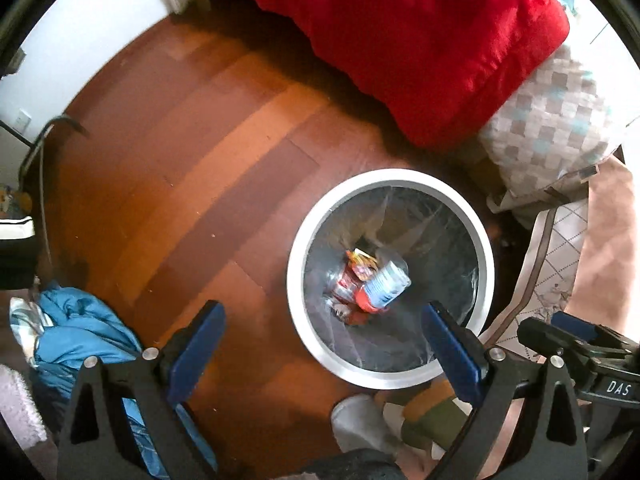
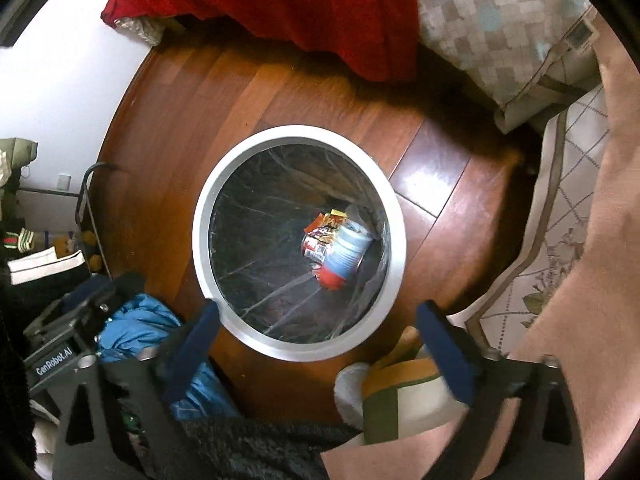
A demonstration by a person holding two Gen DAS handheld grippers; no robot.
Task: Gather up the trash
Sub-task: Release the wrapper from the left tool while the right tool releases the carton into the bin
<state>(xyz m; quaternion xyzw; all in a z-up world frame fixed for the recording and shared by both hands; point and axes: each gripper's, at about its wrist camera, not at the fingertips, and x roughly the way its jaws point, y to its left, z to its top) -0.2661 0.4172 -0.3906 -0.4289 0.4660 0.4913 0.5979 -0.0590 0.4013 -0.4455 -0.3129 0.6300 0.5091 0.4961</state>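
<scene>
White bin (image 2: 394, 216) sits on the wood floor (image 2: 256, 92) in the middle of the right view. Trash (image 2: 340, 248) lies at its bottom: a bottle (image 1: 386, 280) and wrappers (image 1: 360, 262). Both the left gripper (image 1: 324, 344) and the right gripper (image 2: 318, 344) hang above with fingers wide apart, holding nothing. A red blanket (image 1: 400, 32) fills the top.

Glossy wooden floor (image 2: 432, 184), crinkled shiny plastic liner (image 2: 260, 240) in smooth white bin (image 2: 200, 240), soft red cloth blanket (image 1: 420, 40)

Wrapper (image 1: 357, 268) partly under bottle (image 1: 390, 282)
</scene>
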